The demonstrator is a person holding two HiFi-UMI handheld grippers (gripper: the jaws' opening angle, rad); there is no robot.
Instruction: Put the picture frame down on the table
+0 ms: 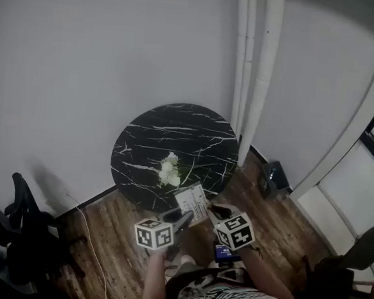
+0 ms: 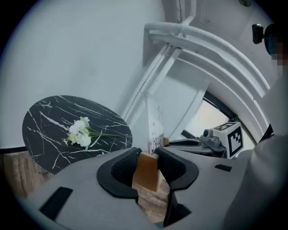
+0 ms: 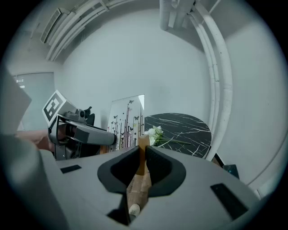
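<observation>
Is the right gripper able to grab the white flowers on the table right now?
Probably not yet. The fingers of the right gripper are clamped on the wooden edge of the picture frame, so they aren't free. Otherwise the way to the white flowers on the table looks open.

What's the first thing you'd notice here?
A round black table with white veins, standing by the wall, with white flowers lying on it. At its near edge, the left gripper and right gripper each have their jaws closed on a picture frame with butterflies.
</observation>
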